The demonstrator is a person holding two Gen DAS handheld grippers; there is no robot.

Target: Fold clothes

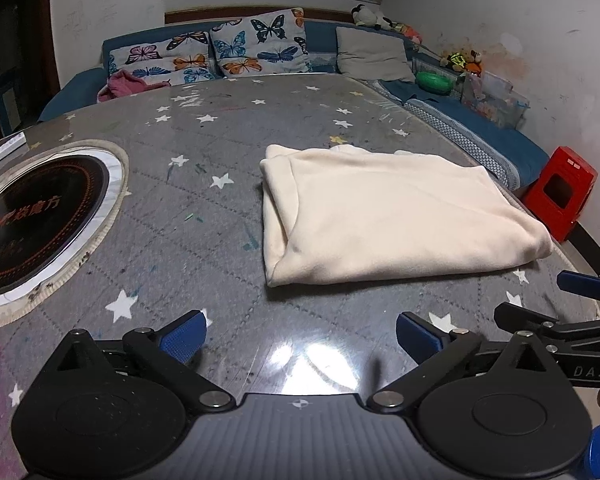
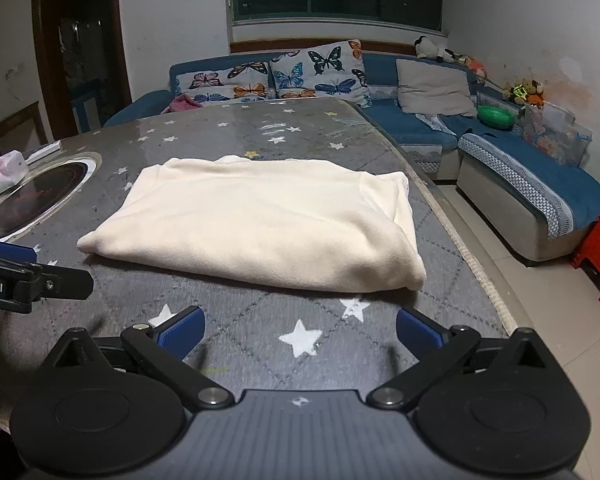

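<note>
The folded cream fleece garment (image 1: 384, 216) lies on the grey star-patterned table (image 1: 204, 216). Both the left gripper (image 1: 301, 335) and the right gripper (image 2: 300, 330) are spread wide and empty; a careless grab could undo the layers.

Left gripper (image 1: 301, 335): black linkage arms, silver pivot screws, ribbed grey body with a small crosshair mark. Blue textured pads (image 1: 183, 335) are fitted. Right gripper (image 2: 298, 330): same build. White lettering "DAS" is noted on its side in the left view, "ot.AI" on the left gripper's in the right view.
</note>
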